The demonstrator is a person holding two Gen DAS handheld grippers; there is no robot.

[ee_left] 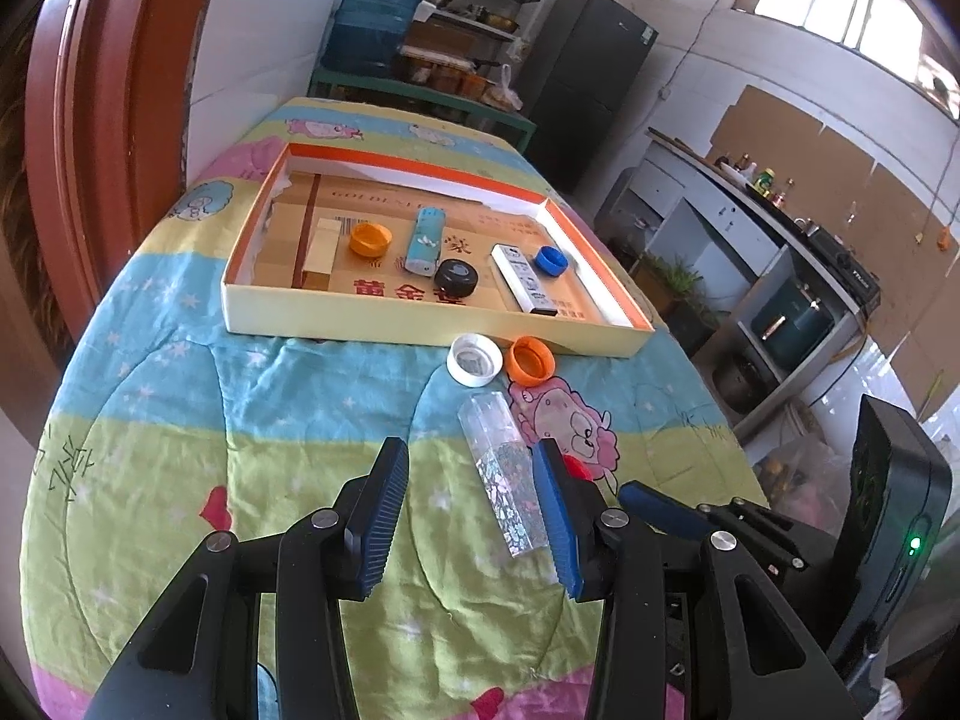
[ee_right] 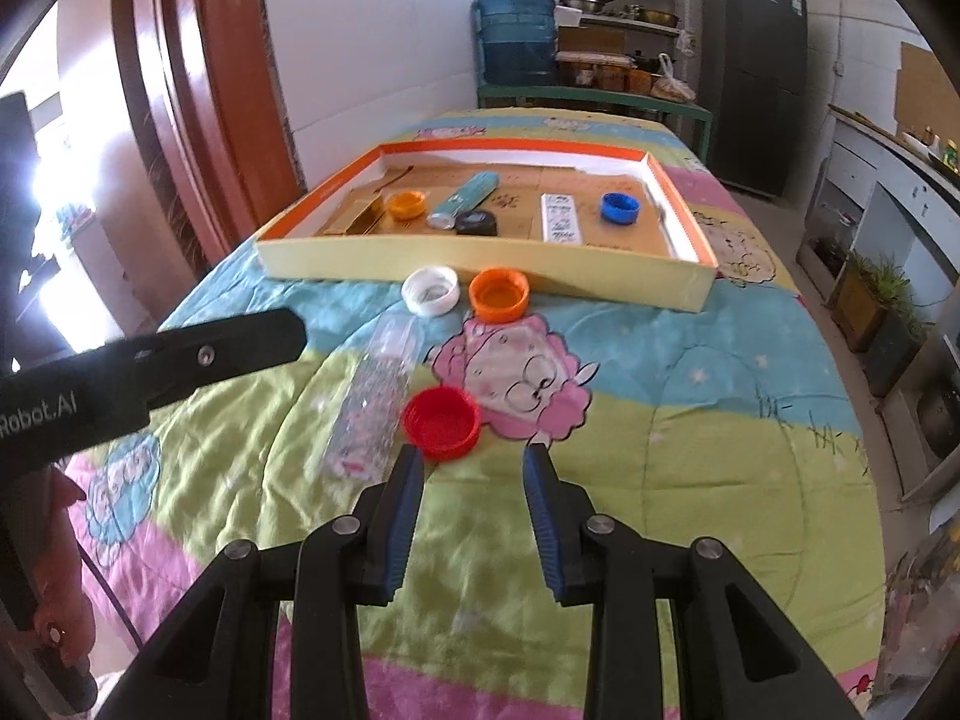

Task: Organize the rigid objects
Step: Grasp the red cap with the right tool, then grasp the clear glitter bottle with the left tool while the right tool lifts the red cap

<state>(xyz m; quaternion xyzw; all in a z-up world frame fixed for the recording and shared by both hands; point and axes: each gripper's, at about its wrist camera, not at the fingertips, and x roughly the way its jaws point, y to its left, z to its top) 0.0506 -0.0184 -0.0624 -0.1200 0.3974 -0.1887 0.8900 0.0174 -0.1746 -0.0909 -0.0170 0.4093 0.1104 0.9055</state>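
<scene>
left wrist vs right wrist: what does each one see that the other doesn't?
Left wrist only: the right tool beside its own, and the kitchen counter at right. The red cap is almost hidden behind a finger.

Right wrist only: the red cap in full, just ahead of the open right tool.

Both: the box, white cap, orange cap, clear tube.

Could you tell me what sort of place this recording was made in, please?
Probably a home kitchen or utility room: shelves of pots and jars behind a big water jug, a dark fridge, and a counter with bottles. The work surface is a quilt-covered table.
</scene>
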